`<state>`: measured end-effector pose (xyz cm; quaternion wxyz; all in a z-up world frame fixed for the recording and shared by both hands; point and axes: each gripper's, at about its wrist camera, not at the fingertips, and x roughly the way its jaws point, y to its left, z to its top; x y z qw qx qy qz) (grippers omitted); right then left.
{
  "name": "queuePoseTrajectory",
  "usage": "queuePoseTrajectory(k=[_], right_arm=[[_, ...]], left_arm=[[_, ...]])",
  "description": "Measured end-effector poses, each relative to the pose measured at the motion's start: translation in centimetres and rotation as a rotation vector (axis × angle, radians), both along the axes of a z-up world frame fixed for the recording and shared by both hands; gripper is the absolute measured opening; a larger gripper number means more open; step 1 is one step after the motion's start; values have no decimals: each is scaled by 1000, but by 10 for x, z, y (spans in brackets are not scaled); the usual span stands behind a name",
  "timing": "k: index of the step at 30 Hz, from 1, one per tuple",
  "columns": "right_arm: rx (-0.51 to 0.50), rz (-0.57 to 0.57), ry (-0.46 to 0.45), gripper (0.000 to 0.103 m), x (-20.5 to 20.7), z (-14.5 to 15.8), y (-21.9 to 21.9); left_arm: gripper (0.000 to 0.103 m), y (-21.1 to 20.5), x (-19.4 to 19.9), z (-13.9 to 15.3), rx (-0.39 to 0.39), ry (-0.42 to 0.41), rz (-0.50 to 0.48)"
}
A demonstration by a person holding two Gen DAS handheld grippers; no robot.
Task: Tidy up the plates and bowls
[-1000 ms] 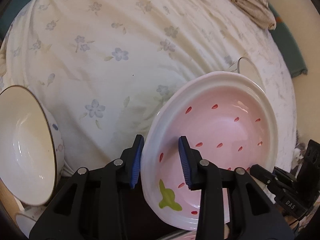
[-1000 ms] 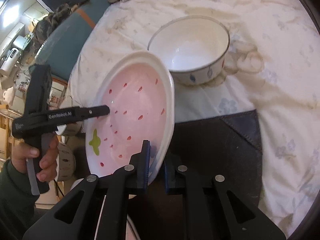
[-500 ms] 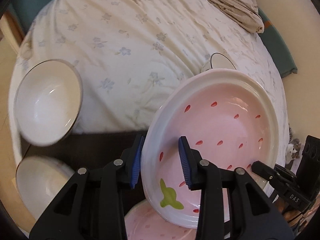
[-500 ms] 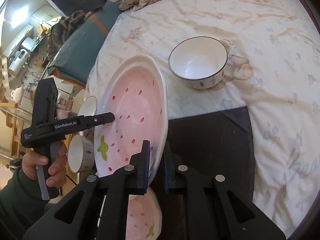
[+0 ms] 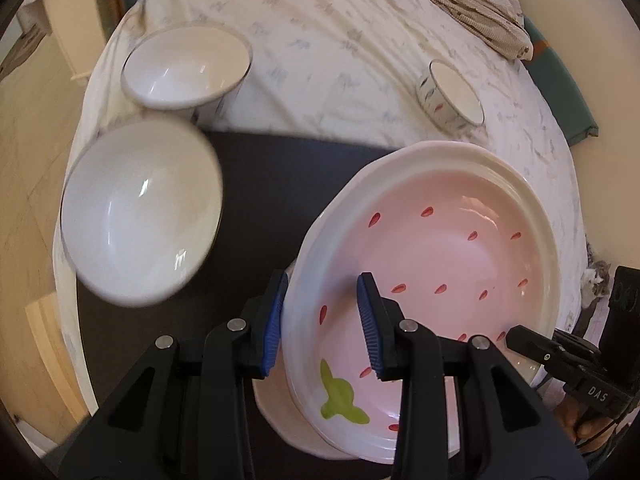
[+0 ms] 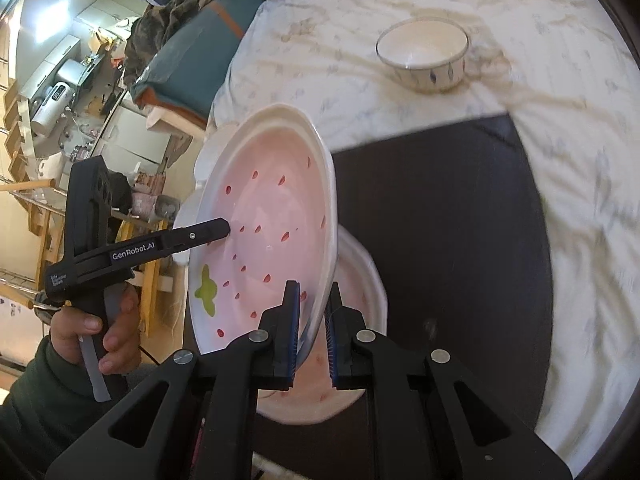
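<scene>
A pink strawberry-pattern plate [image 5: 432, 256] with a white rim is held up, tilted, by both grippers. My left gripper [image 5: 320, 320] is shut on its near rim. My right gripper [image 6: 312, 328] is shut on the opposite rim of the plate [image 6: 272, 216]. Below it a second pink strawberry plate [image 6: 352, 320] lies on a dark mat [image 6: 440, 216]. The left gripper also shows in the right wrist view [image 6: 224, 229], touching the plate's inside. A white bowl [image 5: 140, 216] sits at the mat's left, blurred.
A second white bowl [image 5: 188, 68] with a dark rim and a small patterned cup [image 5: 452, 96] stand on the floral cloth [image 5: 340, 40] beyond the mat. That bowl also shows in the right wrist view [image 6: 424, 52]. A teal cushion [image 6: 192, 64] and room clutter lie off the table edge.
Both grippers have lifted the pink plate and pulled it back over the dark mat. The second pink plate and the bowls have come into view below.
</scene>
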<state>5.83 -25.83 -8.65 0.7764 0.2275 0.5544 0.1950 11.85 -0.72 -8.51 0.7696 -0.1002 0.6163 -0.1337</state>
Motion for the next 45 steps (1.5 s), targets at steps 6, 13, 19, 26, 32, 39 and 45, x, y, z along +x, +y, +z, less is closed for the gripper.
queuePoseTrajectory(k=[6,13,19,26,32,39,45], right_arm=[[4,1,60,13,-26,-18,10],[-16,16,78,13,-22,-28,19],[-4,-6,130,13,-18,-44,16],[-13,-12,162,13,-12,-51,19],[-42,-11,192,15,-9,-58,20],[-68,-15,210,19,-7,-61,22],[-77,-3,214,20,-5,-62,22]], left_arm=[[31,5,-24,-14,55,17,13],[31,8,-23,-19,75,21,19],[31,6,-22,-20,93,18,24],[31,6,-23,-21,95,16,17],[31,-2,-28,-27,148,22,-14],[32,-9,-32,-30,201,37,-23],[39,-13,-39,-43,203,85,-24]])
